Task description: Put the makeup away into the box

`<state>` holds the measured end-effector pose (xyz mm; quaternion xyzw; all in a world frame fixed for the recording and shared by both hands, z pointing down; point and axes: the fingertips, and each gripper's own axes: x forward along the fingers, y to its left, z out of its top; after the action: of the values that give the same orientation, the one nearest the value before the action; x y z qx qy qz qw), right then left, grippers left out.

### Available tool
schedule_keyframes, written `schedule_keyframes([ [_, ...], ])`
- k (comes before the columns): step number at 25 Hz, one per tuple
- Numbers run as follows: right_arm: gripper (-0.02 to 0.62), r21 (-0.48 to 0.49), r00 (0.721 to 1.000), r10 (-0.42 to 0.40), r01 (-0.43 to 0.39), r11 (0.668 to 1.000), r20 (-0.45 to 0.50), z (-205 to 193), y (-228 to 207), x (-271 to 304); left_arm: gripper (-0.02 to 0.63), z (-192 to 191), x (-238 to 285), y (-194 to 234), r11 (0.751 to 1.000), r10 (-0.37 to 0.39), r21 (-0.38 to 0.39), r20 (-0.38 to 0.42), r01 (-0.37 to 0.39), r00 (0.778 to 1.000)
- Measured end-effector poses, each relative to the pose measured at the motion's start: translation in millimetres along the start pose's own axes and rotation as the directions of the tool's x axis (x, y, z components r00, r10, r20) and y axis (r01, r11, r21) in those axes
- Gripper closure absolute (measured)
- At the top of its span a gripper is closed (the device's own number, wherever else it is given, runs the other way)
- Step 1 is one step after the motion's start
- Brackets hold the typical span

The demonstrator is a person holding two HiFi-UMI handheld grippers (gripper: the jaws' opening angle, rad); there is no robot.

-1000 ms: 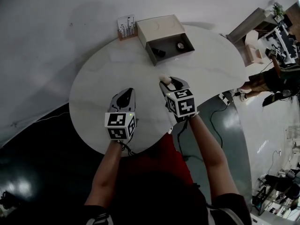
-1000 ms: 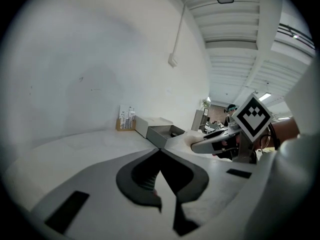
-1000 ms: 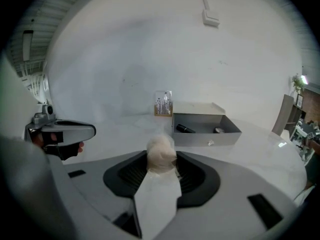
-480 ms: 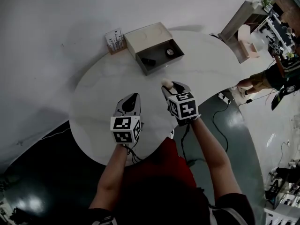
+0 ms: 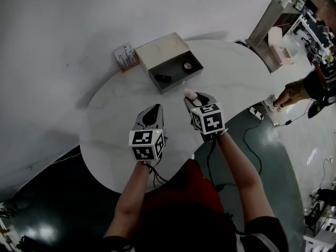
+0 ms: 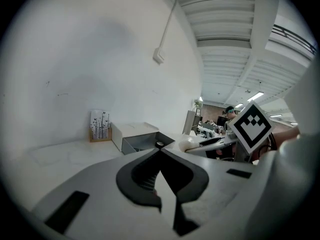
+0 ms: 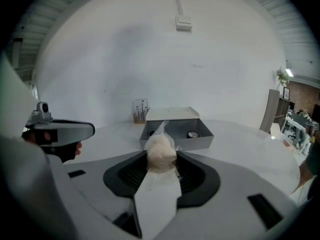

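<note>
right gripper point(image 5: 193, 96) tight on a wrapped beige makeup sponge point(image 7: 160, 154), left gripper point(image 5: 155, 110) closed, jaws together

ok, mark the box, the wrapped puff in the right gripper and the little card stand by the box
box point(image 5: 161, 51), head view, on its pale lid.
wrapped puff point(image 7: 160, 156), right gripper view, its middle.
card stand point(image 5: 125, 55), head view, its printed face.
</note>
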<state>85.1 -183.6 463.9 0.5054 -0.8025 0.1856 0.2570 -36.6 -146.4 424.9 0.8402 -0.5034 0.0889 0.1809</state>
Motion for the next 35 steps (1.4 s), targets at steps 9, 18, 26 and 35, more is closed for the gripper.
schedule_keyframes([
  [9,0.413,-0.044,0.999,0.047,-0.047,0.998,0.002,18,-25,26,0.584,12,31,4,0.997,0.073,-0.01,0.003,-0.073,0.997],
  [18,0.413,-0.118,0.994,0.107,-0.106,0.987,0.001,43,-48,58,0.584,26,72,9,0.991,0.127,-0.052,0.007,-0.127,0.992],
  [26,0.413,-0.198,0.987,0.16,-0.16,0.967,-0.016,63,-52,92,0.584,33,105,15,0.983,0.175,-0.052,0.006,-0.174,0.985],
  [35,0.413,-0.299,0.977,0.2,-0.214,0.93,-0.078,71,-43,133,0.584,39,126,40,0.973,0.225,-0.059,-0.005,-0.225,0.974],
])
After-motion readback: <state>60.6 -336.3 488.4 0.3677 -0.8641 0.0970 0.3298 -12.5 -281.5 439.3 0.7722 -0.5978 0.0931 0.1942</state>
